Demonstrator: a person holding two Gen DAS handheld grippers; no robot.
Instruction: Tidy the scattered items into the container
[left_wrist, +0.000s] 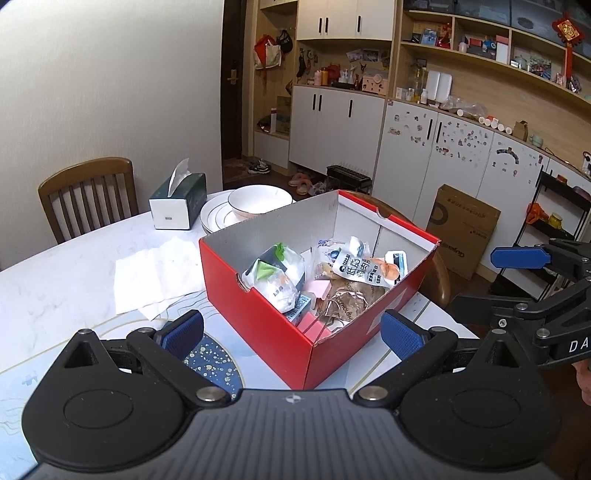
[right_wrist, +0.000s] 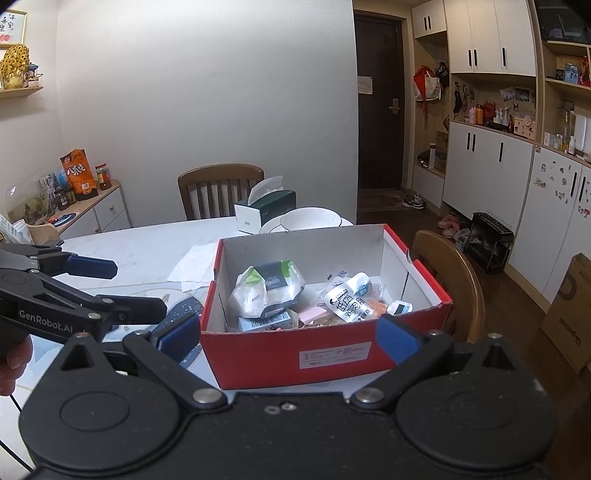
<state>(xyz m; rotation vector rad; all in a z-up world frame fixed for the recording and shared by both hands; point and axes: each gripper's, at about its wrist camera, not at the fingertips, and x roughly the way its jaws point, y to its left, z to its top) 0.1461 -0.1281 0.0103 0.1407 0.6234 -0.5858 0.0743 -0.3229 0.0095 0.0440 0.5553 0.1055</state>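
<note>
A red cardboard box (left_wrist: 258, 325) (right_wrist: 332, 358) stands on the white table and holds several items: a white and green packet (left_wrist: 277, 277) (right_wrist: 266, 288), a white snack pouch (left_wrist: 364, 267) (right_wrist: 347, 299), a pink block (left_wrist: 319, 288) (right_wrist: 310, 314) and a brown wrapper (left_wrist: 351, 299). My left gripper (left_wrist: 291, 334) is open and empty, just in front of the box's near corner. My right gripper (right_wrist: 288, 338) is open and empty, in front of the box's labelled side. Each gripper shows at the edge of the other's view.
A tissue box (left_wrist: 179, 201) (right_wrist: 266, 210), stacked plates with a bowl (left_wrist: 255, 203) (right_wrist: 310, 219) and loose white tissues (left_wrist: 155, 273) lie behind the box. A blue speckled placemat (left_wrist: 210, 358) lies under my left gripper. Wooden chairs (left_wrist: 88, 195) (right_wrist: 454, 280) stand around the table.
</note>
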